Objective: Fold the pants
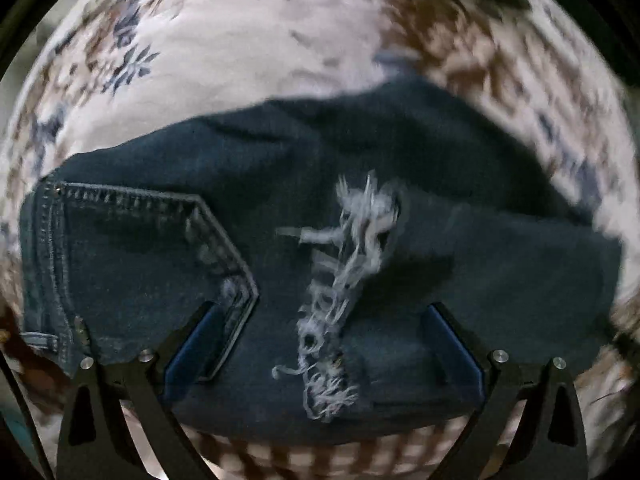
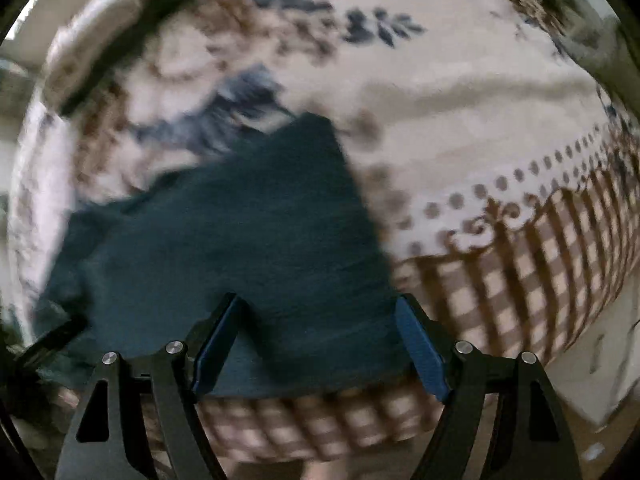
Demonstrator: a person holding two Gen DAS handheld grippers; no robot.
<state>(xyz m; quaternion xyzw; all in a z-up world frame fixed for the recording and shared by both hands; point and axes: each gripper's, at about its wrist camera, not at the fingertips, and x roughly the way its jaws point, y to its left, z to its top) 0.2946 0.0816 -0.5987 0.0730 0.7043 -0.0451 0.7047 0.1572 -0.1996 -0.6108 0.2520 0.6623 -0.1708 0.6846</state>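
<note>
Lying on a flowery bedspread (image 1: 240,40), the dark blue pants (image 1: 280,160) filled the middle and bottom of the left wrist picture. A back pocket (image 1: 132,248) sat at the lower left, and a ripped patch with white threads (image 1: 340,280) ran down the middle. The left gripper (image 1: 320,344) hung over the pants with its jaws wide apart, grasping nothing. In the right wrist picture, the right gripper (image 2: 320,344) was also spread wide over the pants (image 2: 240,220), grasping nothing. Brown checks (image 2: 520,280) showed at the lower right.
</note>
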